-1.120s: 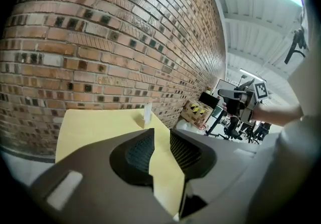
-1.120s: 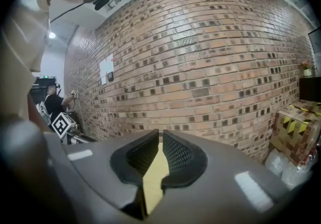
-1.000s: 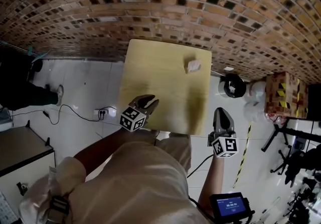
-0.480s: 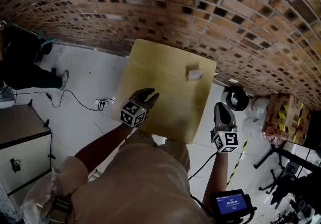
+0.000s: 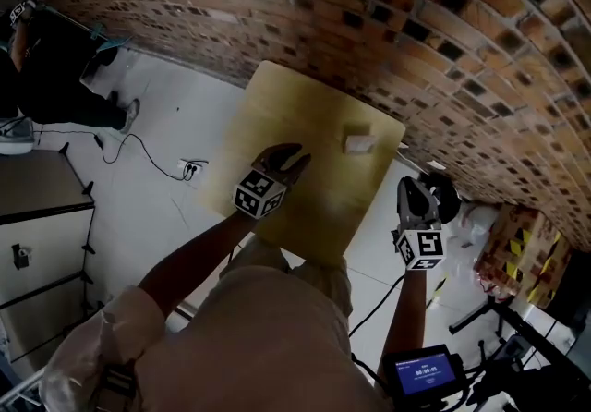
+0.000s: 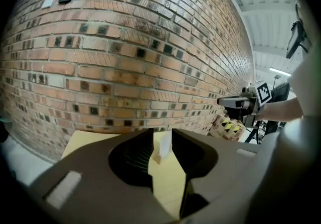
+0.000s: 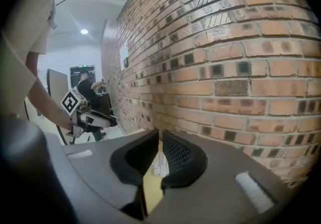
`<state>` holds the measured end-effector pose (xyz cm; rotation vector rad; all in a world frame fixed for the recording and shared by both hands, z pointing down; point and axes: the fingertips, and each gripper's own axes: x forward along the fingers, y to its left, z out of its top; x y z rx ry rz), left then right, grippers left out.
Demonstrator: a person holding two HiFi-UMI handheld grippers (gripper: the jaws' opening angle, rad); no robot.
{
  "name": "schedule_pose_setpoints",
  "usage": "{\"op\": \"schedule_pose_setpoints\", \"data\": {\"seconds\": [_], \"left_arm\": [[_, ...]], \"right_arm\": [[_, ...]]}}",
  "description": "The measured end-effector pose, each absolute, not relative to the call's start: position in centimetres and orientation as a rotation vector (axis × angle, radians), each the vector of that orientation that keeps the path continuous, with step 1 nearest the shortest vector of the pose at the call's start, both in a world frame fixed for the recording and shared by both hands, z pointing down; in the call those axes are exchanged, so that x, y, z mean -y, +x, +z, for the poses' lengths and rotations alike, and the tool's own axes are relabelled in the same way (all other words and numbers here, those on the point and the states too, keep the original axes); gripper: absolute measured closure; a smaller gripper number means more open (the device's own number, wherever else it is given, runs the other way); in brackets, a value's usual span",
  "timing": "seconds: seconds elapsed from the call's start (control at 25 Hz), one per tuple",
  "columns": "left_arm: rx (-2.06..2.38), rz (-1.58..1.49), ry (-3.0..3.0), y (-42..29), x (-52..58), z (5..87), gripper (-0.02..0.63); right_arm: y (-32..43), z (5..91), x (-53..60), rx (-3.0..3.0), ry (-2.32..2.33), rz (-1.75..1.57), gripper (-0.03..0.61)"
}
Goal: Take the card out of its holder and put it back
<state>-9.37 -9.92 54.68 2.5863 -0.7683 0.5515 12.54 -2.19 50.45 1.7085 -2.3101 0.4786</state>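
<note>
A small white card stands upright in its pale holder (image 5: 358, 141) at the far right of the yellow table (image 5: 277, 105). My left gripper (image 5: 291, 159) hovers over the table's middle, short of the holder, and its jaws are opening with nothing between them. In the left gripper view the card and holder (image 6: 162, 148) show well ahead, framed by the gap of the left gripper (image 6: 163, 136). My right gripper (image 5: 415, 187) hangs shut and empty off the table's right edge. The right gripper view shows the card (image 7: 159, 163) through the thin slit of the right gripper (image 7: 160, 140).
A brick wall (image 5: 416, 22) runs just behind the table. On the floor to the left lie a power strip and cable (image 5: 189, 170), beside a white cabinet (image 5: 37, 216). A black round object (image 5: 445, 190) and a striped box (image 5: 517, 235) sit to the right. A person (image 5: 46, 78) stands far left.
My left gripper has moved forward over the table toward the holder, and its jaws stand wider. The right gripper has stayed beside the table's right edge. The head view has shifted.
</note>
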Motion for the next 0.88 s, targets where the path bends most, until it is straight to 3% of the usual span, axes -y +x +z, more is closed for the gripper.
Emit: {"op": "schedule_pose_setpoints", "data": {"seconds": [0.44,0.88], "left_arm": [[0.674,0.681,2.600,-4.0,12.2,59.2,0.454],[0.560,0.947,2.656,0.7,13.1,64.6,0.443]], "right_arm": [[14.4,55.7,5.4,2.375,1.465,0.531,0.548],[14.0,63.6,7.9,2.381,1.146,0.590,0.491]]}}
